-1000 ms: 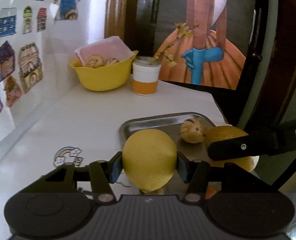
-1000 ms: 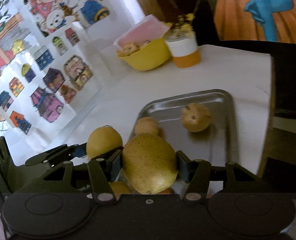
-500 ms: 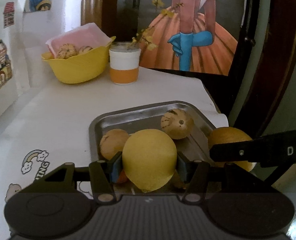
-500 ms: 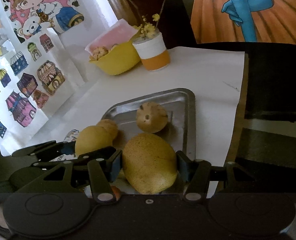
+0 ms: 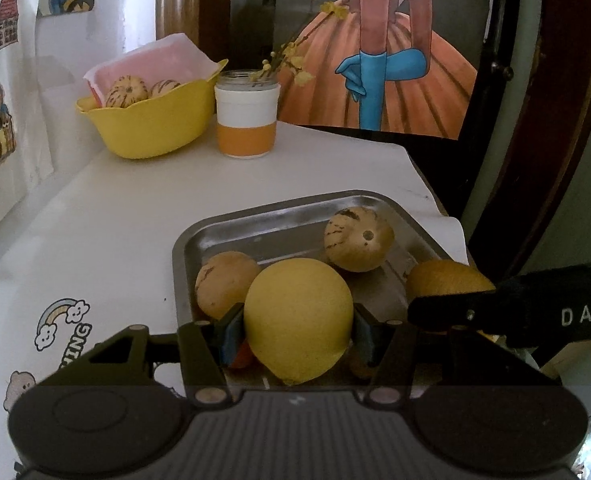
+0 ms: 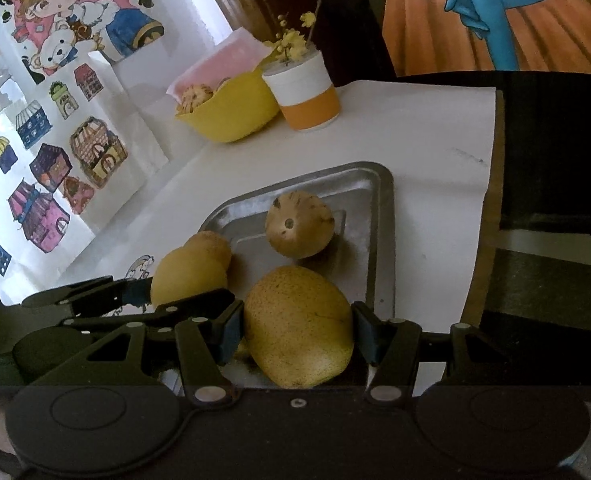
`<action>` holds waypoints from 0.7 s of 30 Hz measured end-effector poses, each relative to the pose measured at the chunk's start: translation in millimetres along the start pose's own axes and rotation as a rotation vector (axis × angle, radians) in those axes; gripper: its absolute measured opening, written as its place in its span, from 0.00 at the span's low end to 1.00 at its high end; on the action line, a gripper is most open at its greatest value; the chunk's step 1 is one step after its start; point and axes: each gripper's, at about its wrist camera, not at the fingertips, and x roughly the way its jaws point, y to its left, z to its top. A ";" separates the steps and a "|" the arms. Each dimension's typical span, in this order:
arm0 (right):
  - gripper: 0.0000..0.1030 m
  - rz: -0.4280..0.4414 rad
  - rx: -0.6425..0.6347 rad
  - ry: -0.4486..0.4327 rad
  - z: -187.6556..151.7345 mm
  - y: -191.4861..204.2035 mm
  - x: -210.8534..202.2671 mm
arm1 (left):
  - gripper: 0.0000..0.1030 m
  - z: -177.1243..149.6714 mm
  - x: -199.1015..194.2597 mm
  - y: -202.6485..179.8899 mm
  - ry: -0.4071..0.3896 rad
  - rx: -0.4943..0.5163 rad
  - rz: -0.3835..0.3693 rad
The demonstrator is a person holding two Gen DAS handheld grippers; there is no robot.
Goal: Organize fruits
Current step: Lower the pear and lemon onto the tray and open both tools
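While both fruits stay pinched, left claw (image 5: 298, 326) with lemon (image 5: 297, 320) now over tray (image 5: 255, 220), right claw (image 6: 297, 330) holding pear (image 6: 299, 326)

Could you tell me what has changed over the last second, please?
Both claws carried their fruit further over the metal tray: the left claw with its yellow fruit, the right claw with its speckled fruit. Neither let go. The tray's fruits and yellow bowl stayed put.
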 end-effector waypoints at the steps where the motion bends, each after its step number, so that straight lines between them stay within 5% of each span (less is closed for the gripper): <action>1: 0.57 -0.001 -0.002 -0.003 -0.7 0.4 0.0 | 0.58 0.0 0.0 -0.1 0.002 -0.001 -0.001; 15: 0.66 0.037 -0.014 -0.031 -10.9 -1.0 -10.3 | 0.62 -2.2 -7.2 1.3 -0.010 0.017 0.007; 21: 0.75 0.052 -0.010 -0.089 -12.4 -3.3 -24.3 | 0.75 -3.8 -18.4 3.3 -0.039 0.013 0.022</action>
